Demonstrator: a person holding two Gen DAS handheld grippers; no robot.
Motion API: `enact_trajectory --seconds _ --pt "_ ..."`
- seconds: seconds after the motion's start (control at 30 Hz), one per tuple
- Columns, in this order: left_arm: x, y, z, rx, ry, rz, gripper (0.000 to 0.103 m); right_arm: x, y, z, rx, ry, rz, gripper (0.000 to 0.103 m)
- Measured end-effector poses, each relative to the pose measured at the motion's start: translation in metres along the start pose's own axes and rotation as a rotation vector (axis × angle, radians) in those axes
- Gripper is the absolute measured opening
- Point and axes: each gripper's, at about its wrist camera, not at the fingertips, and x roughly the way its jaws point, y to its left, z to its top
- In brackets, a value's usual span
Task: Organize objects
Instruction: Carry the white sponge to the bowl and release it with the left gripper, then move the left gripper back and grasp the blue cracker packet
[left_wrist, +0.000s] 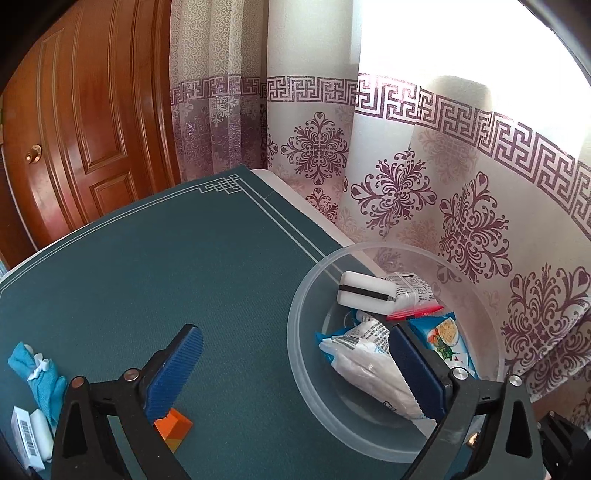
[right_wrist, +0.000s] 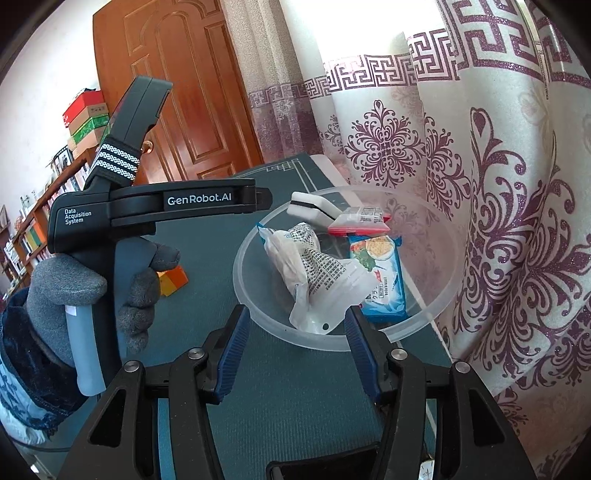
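Note:
A clear plastic bowl (left_wrist: 306, 369) stands at the right edge of the teal mat (left_wrist: 166, 266). It holds a white printed packet (left_wrist: 365, 362), a blue biscuit packet (left_wrist: 447, 336), a white sponge with a black stripe (left_wrist: 365, 291) and a red-topped zip bag (left_wrist: 413, 295). My left gripper (left_wrist: 295, 332) is wide open with nothing gripped: one finger hangs over the mat, the other is inside the bowl beside the white packet. My right gripper (right_wrist: 297, 314) stands open at the bowl's (right_wrist: 240, 266) near rim, and its pads press on nothing.
An orange block (left_wrist: 173, 428) lies on the mat under the left finger. At the mat's left edge lie a blue cloth bundle (left_wrist: 37, 373) and a white barcoded packet (left_wrist: 26, 439). A patterned curtain (left_wrist: 461, 184) hangs close behind the bowl, beside a wooden door (left_wrist: 85, 129).

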Motion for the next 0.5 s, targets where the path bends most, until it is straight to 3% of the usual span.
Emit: enact_trajectory --seconds 0.5 --pt "-0.047 0.036 -0.043 -0.038 -0.005 0.086 0.102 -0.003 0.028 -0.007 -0.038 0.046 0.039 0.062"
